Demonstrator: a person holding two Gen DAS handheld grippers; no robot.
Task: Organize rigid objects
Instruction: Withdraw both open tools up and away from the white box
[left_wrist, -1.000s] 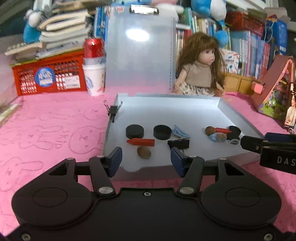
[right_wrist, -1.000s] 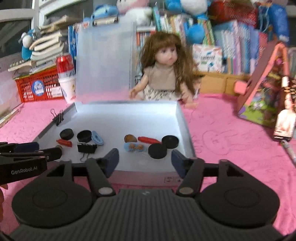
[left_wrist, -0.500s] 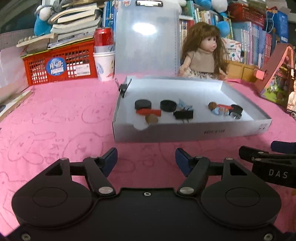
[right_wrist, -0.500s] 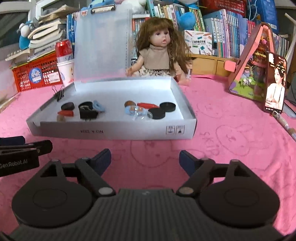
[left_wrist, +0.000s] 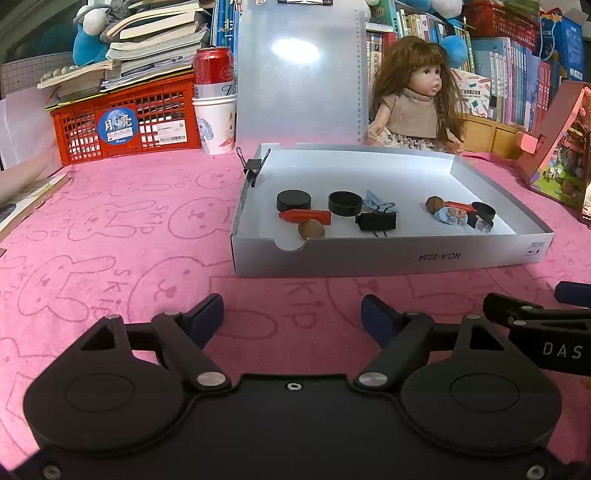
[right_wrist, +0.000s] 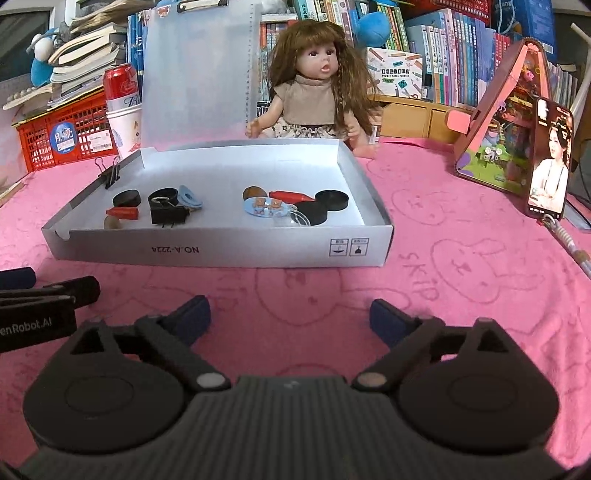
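Hovering over bare pink cloth (left_wrist: 110, 221) before the box's front wall (left_wrist: 369, 254), both grippers' jaws have just been spreading, empty.

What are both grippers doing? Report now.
Left gripper: open, nothing between its jaws, which have just been opening.
Right gripper: open, empty, likewise just opening.

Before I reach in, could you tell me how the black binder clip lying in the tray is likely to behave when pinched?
The black binder clip looks rigid, so it should hold its shape. Its thin wire handles may swing or snag the blue clip beside it. Its smooth faces could slip between the pads.
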